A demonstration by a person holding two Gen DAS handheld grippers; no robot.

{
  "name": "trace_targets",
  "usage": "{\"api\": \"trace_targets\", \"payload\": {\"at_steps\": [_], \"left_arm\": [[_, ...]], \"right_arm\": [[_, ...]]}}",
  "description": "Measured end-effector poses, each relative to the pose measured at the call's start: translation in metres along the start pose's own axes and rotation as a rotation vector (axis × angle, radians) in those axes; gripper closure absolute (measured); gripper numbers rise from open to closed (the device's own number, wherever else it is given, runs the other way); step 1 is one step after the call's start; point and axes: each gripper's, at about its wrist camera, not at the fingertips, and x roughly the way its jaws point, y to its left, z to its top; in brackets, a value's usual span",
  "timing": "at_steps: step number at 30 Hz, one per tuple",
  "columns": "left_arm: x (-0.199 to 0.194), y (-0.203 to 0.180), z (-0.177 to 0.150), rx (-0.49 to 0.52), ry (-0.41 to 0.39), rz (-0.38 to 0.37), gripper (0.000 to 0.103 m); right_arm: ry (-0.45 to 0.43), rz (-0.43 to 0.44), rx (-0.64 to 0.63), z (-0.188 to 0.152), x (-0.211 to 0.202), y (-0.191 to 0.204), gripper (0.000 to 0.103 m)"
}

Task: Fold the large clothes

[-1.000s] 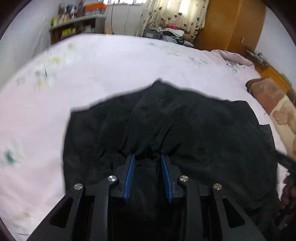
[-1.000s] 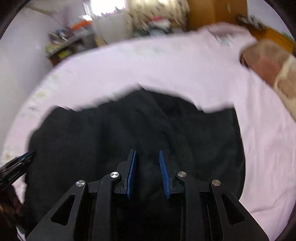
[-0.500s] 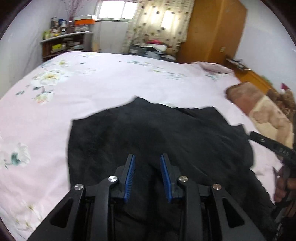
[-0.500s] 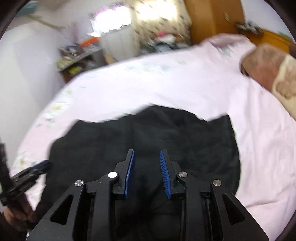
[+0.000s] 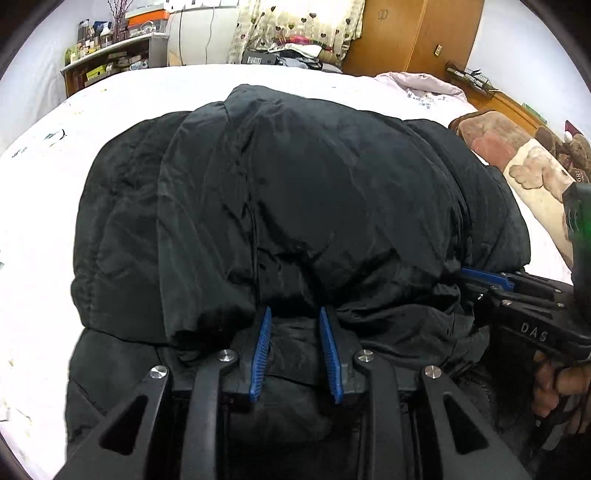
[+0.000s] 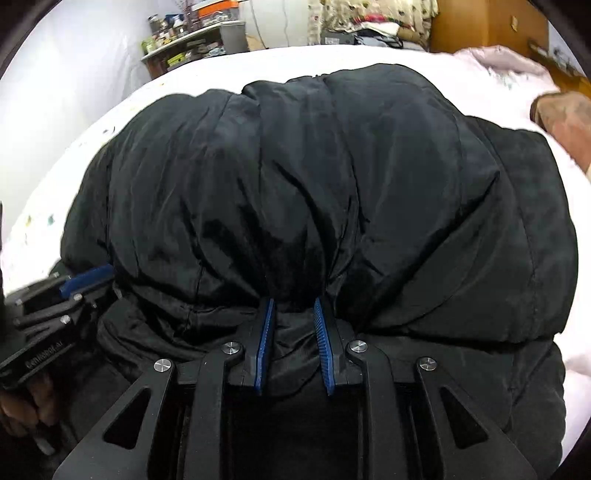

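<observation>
A black padded jacket (image 5: 314, 192) lies on the bed, bulging up in a thick fold right in front of both cameras. My left gripper (image 5: 294, 314) is shut on a bunch of its near edge, with cloth pinched between the blue pads. My right gripper (image 6: 293, 304) has its jaws closing on a gathered wad of the same jacket (image 6: 332, 184), and the cloth fills the gap. Each gripper shows in the other's view: the right gripper (image 5: 487, 277) beside the jacket's right side, the left gripper (image 6: 88, 277) at its left side. The jacket's far edge is hidden behind the bulge.
The bed sheet (image 5: 48, 206) is pale pink with flower prints. A brown plush blanket (image 5: 517, 158) lies at the right. Behind the bed stand a cluttered shelf (image 5: 110, 55), a pile of clothes (image 5: 295, 48) and a wooden wardrobe (image 5: 413, 33). A hand (image 5: 554, 387) holds the right gripper's handle.
The jacket lay flatter and further off before; now it rises as a bulky fold close to both cameras. Both grippers have moved forward and down, and the right jaws have narrowed on the cloth.
</observation>
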Motion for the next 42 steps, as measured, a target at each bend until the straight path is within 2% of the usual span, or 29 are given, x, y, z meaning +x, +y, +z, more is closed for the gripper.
{"api": "trace_targets", "payload": {"at_steps": [2, 5, 7, 10, 12, 21, 25, 27, 31, 36, 42], "left_arm": [[-0.016, -0.005, 0.005, -0.009, 0.003, -0.004, 0.073], [-0.049, -0.013, -0.001, 0.009, -0.073, -0.060, 0.073], [-0.049, -0.022, -0.006, 0.042, -0.077, -0.069, 0.073], [-0.014, -0.019, -0.020, 0.032, 0.009, -0.053, 0.073], [-0.003, -0.014, -0.026, 0.023, 0.011, -0.061, 0.073], [0.002, -0.015, -0.030, 0.038, -0.003, -0.039, 0.073], [0.001, -0.025, -0.016, 0.049, 0.022, -0.016, 0.073], [-0.011, -0.033, -0.010, 0.055, 0.027, 0.007, 0.073], [-0.047, -0.043, -0.014, 0.063, -0.007, 0.052, 0.073], [-0.098, -0.050, -0.033, 0.051, -0.061, 0.046, 0.073], [-0.144, -0.052, -0.063, 0.050, -0.080, 0.051, 0.073]], "right_arm": [[-0.002, 0.005, 0.028, 0.003, -0.016, -0.002, 0.081], [-0.097, 0.040, 0.029, -0.001, -0.057, 0.004, 0.081], [-0.125, 0.050, 0.011, -0.005, -0.066, 0.008, 0.081], [-0.032, 0.034, 0.002, -0.015, -0.034, 0.010, 0.081], [0.006, 0.028, -0.005, -0.025, -0.011, 0.000, 0.081], [0.000, 0.008, -0.031, -0.030, 0.002, 0.005, 0.082], [0.009, 0.003, -0.035, -0.029, -0.005, 0.015, 0.081], [0.015, -0.005, -0.049, -0.027, -0.019, 0.017, 0.081], [-0.039, -0.018, -0.042, -0.034, -0.058, 0.025, 0.079], [-0.097, -0.005, -0.031, -0.056, -0.111, 0.027, 0.078], [-0.126, -0.005, -0.024, -0.089, -0.156, 0.022, 0.070]]}}
